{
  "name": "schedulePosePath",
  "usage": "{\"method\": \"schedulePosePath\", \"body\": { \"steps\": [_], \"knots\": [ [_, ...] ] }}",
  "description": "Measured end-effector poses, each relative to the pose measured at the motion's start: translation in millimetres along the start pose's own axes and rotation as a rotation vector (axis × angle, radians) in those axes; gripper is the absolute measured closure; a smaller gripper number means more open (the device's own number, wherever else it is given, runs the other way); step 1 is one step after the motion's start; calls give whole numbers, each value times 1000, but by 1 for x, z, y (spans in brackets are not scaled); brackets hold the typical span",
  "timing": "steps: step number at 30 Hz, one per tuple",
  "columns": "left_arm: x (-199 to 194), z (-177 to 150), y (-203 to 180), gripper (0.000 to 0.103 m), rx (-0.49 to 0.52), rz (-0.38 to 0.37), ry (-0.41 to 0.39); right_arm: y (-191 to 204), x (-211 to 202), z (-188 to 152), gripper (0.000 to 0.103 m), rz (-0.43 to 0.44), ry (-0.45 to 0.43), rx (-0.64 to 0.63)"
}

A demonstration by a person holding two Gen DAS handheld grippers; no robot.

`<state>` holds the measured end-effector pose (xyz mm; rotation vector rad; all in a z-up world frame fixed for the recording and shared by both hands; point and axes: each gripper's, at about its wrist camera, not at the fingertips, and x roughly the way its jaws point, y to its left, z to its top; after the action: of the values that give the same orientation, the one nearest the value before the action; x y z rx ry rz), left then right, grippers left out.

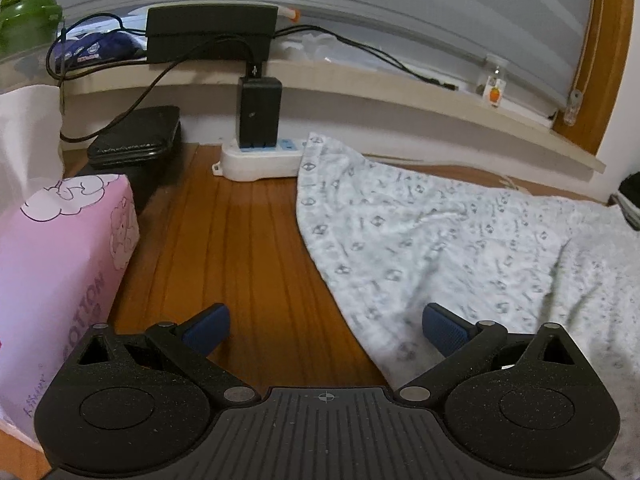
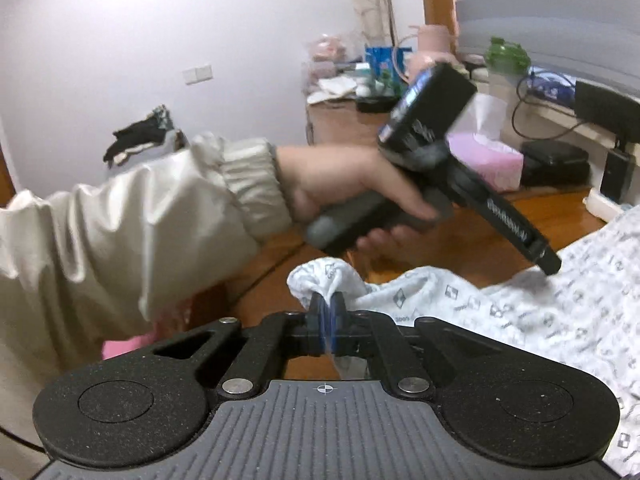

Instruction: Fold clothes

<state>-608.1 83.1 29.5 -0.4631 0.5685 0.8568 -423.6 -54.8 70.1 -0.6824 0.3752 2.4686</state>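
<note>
- The printed garment (image 1: 440, 240), white with a small grey repeated motif, lies spread on the wooden table (image 1: 248, 248). In the left wrist view it fills the area from 12 to 5 o'clock.
- Left gripper (image 1: 326, 328): jaws spread wide, nothing between them. Its right-side blue pad (image 1: 442, 330) hangs over the near hem of the cloth; the other pad is over bare wood. Contact with the fabric cannot be confirmed.
- Right gripper (image 2: 328, 316): jaws pressed together, pinching a bunched corner of the garment (image 2: 328, 280). A tuft of cloth rises out of the closed pads at 12 o'clock.
- In the right wrist view the person's left hand (image 2: 352, 192), in a cream sleeve (image 2: 160, 216), holds the left gripper's handle at 12 to 1 o'clock, above the cloth.
- Handling, as a judgement: the fabric looks thin, light and limp. It wrinkles freely, will sag between grip points and may drag across the wood rather than slide flat.
- Grasp advice: take hold at a hem or corner, not mid-panel. The left edge nearest the spread jaws is the likely second point.
- Obstacles: pink tissue box (image 1: 60, 264) at 9 o'clock, white power strip (image 1: 260, 162) at 12 o'clock, touching or just beside the far cloth corner.
</note>
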Motion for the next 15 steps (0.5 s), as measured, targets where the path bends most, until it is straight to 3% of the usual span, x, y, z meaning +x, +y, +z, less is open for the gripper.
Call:
{"method": "schedulePosePath", "body": {
  "steps": [6,15],
  "knots": [
    [4,-1,-3,5,31,76,-3,-17,-37,16,100,-111,-27,-34],
    [-32,8,14,5,-81,143,-141,-114,-57,80,100,-415,19,-184]
  ]
}}
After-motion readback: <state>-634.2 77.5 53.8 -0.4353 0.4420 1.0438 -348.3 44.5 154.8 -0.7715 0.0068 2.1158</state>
